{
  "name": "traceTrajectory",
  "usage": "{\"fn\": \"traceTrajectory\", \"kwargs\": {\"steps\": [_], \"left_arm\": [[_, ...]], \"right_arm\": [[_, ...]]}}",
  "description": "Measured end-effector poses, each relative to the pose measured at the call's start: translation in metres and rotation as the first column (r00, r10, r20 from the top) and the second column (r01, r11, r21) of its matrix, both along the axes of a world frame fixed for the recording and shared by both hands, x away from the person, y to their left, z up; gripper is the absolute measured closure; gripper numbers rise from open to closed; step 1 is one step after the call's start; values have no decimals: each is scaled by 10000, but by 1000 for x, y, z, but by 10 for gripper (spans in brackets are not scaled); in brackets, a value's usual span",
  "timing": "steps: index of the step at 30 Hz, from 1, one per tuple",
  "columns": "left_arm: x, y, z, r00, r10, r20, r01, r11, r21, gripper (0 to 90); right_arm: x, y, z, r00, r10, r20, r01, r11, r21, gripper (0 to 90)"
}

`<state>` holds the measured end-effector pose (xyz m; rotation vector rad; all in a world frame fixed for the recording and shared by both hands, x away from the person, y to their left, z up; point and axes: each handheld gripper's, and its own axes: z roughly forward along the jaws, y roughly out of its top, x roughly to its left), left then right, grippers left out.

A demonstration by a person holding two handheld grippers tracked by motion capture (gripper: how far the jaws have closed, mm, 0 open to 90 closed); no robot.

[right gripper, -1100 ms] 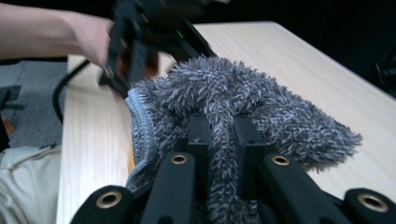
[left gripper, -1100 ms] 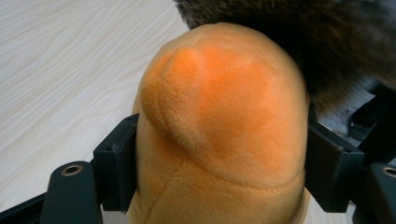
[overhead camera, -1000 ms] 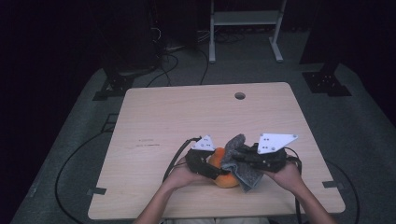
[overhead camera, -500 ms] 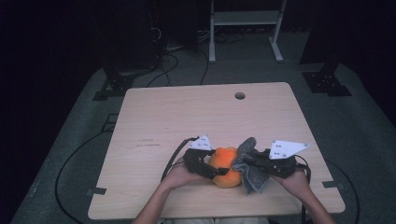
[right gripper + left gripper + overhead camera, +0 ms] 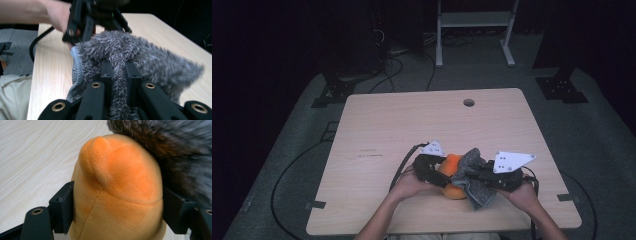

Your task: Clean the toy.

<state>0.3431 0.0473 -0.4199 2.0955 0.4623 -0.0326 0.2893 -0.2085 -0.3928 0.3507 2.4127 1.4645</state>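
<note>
Near the table's front edge, the left gripper clamps the orange plush toy between its jaws, holding it just off the wood. The right gripper has dropped slightly since a second ago, its jaws pinched tight on a fold of the grey fuzzy cloth, which now drapes over the toy's right side. Probably the cloth is being wiped or pulled across the toy, though the contact itself is blurred.
</note>
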Motion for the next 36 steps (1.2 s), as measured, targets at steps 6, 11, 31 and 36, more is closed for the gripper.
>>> {"fn": "traceTrajectory", "kwargs": {"steps": [6, 11, 31, 36], "left_arm": [[-8, 5, -3, 9995, -4, 300, 10, 9998, -193, 239], [-17, 1, -4, 9956, -237, 905, 239, 9997, -11, 243], [-30, -1, -6, 9878, -708, 1390, 711, 9975, 28, 212], [-31, -6, -6, 9888, -747, 1295, 763, 9971, -74, 187]], "right_arm": [[0, -35, -23, 9946, -789, -672, 786, 9969, -72, 796], [-3, -38, -12, 9951, -672, -720, 698, 9970, 345, 795], [7, -4, 5, 9925, 218, -1204, -237, 9996, -143, 795], [0, -10, 6, 9921, -7, -1258, -28, 9996, -274, 793]]}}
